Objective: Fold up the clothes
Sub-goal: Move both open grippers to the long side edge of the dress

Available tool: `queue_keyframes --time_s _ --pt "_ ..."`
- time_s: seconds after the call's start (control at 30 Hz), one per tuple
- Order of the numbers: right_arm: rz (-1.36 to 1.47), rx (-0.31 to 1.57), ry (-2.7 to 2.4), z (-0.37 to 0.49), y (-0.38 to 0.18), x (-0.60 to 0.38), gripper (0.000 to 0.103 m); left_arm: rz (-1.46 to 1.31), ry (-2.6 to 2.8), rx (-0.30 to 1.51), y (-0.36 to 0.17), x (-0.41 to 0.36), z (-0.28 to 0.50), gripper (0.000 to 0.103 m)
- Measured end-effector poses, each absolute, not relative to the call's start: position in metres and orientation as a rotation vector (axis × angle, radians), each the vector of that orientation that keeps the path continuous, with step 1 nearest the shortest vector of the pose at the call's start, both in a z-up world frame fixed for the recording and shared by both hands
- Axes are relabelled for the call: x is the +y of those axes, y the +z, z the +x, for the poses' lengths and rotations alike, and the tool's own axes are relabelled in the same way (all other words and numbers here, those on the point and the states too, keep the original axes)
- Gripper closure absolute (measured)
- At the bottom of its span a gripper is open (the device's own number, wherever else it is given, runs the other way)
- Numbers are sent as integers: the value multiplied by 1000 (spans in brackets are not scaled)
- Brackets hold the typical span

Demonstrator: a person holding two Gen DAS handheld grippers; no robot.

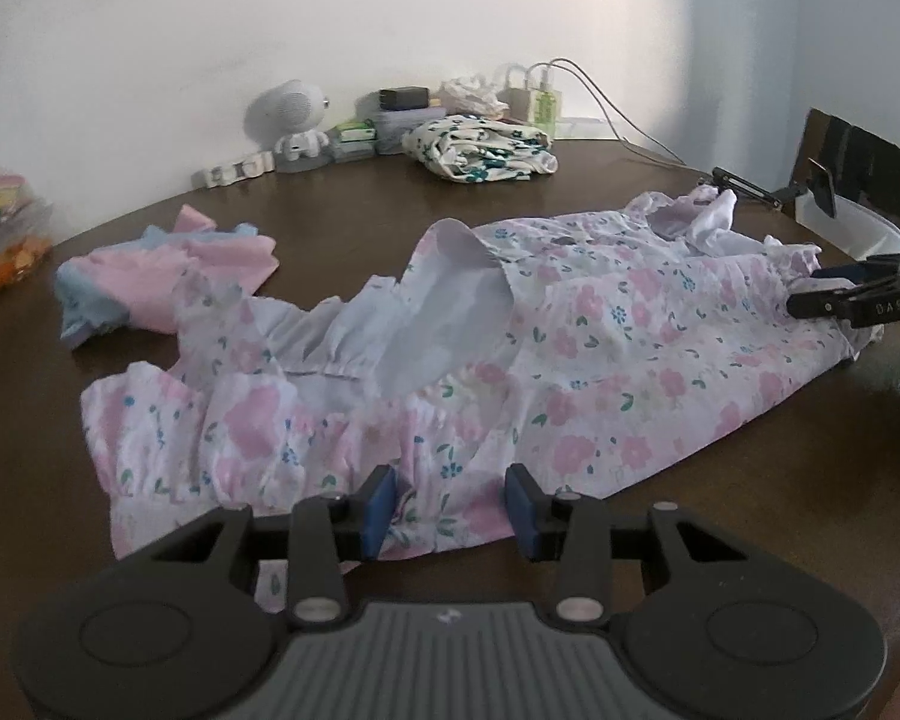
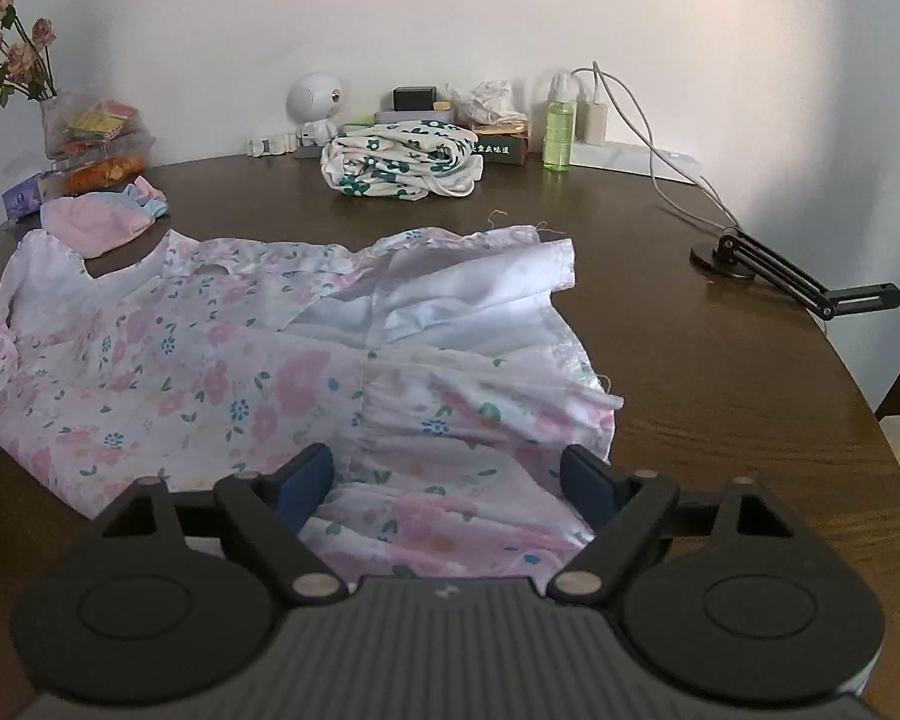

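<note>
Two grippers work over a brown table (image 1: 330, 216) where a pink floral dress (image 1: 600, 324) lies spread out flat. In the left wrist view its long axis runs from about eight o'clock to two o'clock: the ruffled skirt hem sits low at seven, the collar end up at two. A fold of white lining is turned up near the middle. At twelve o'clock, by the wall, sits a folded green-flowered garment (image 1: 486, 150), and at ten o'clock a pink and blue cloth (image 1: 168, 276). The left gripper (image 1: 450, 510) hangs over the hem with fabric between its blue pads; its jaws stand part open, and whether they pinch the cloth I cannot tell. The right gripper (image 2: 450, 486), jaws wide apart, is over the dress's other edge, cloth lying between them ungripped.
</note>
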State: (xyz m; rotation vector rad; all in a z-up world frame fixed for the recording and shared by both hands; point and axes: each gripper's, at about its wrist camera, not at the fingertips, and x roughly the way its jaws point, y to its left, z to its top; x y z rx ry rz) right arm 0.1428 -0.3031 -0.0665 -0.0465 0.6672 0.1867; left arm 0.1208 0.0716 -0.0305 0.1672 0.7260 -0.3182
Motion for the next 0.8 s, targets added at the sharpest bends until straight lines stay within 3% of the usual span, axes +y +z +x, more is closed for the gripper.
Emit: queue_keyframes --time_s 0.37,0.4,0.47,0.5,0.53,0.57,0.67,0.8 --pt "-93 714 265 104 -58 -285 19 158 -314 732 -29 77 106 63" --pt "-89 709 267 101 -57 -285 19 160 -326 732 -28 77 105 60" --pt "-50 671 290 94 -45 -291 19 155 -347 706 -22 79 100 38" --pt "-23 641 309 89 -37 -295 16 146 -354 669 -15 82 96 32" --pt "3 607 325 85 -27 -300 11 128 -361 622 -6 84 92 20" --pt "24 568 337 81 -16 -305 0 106 -366 581 3 87 89 11" --pt "52 491 389 79 17 -320 0 61 -367 497 30 90 90 2" --pt "46 466 413 96 49 -330 0 105 -367 452 59 76 110 1"
